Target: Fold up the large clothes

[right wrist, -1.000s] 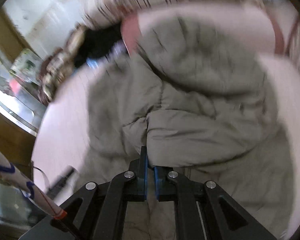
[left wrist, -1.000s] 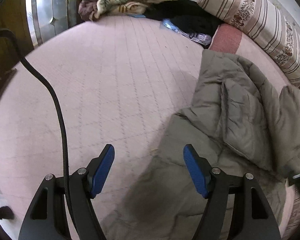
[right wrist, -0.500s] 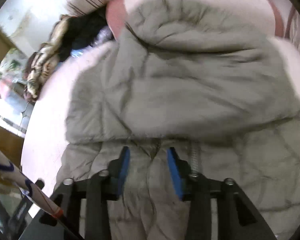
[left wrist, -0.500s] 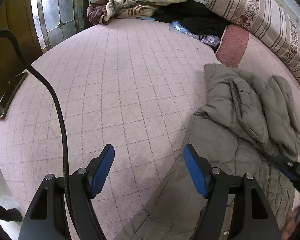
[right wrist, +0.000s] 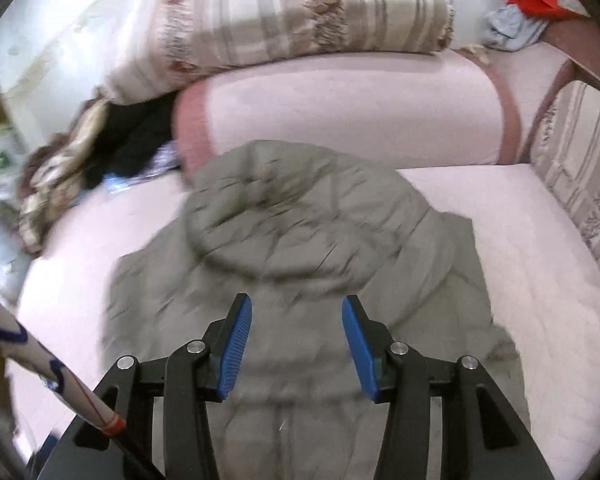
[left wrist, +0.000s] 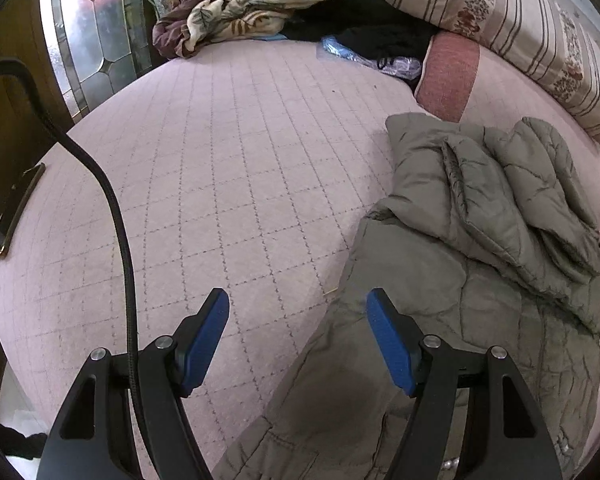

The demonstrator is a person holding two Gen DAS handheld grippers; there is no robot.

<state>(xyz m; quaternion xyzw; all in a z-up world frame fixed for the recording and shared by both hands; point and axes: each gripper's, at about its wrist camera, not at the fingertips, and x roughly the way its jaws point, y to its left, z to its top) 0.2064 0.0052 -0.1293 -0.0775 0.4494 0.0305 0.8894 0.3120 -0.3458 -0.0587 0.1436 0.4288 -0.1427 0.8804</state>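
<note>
A large olive-grey padded jacket (left wrist: 460, 264) lies on the pink quilted bed (left wrist: 228, 168), its upper part folded over the body. It also shows in the right wrist view (right wrist: 300, 232), blurred. My left gripper (left wrist: 298, 316) is open and empty, low over the jacket's left edge. My right gripper (right wrist: 297, 320) is open and empty, above the jacket's middle, holding nothing.
A striped pillow (left wrist: 520, 20) and a pink bolster (right wrist: 348, 112) lie along the far side. A heap of blankets and dark clothes (left wrist: 268, 4) sits at the far corner. A black cable (left wrist: 116, 216) hangs at left. A stained-glass door panel (left wrist: 96, 32) stands beyond the bed.
My right gripper was shut on the jacket's fabric, laid it over the body, then opened and drew back. The folded sleeve now lies flat. My left gripper stayed open.
</note>
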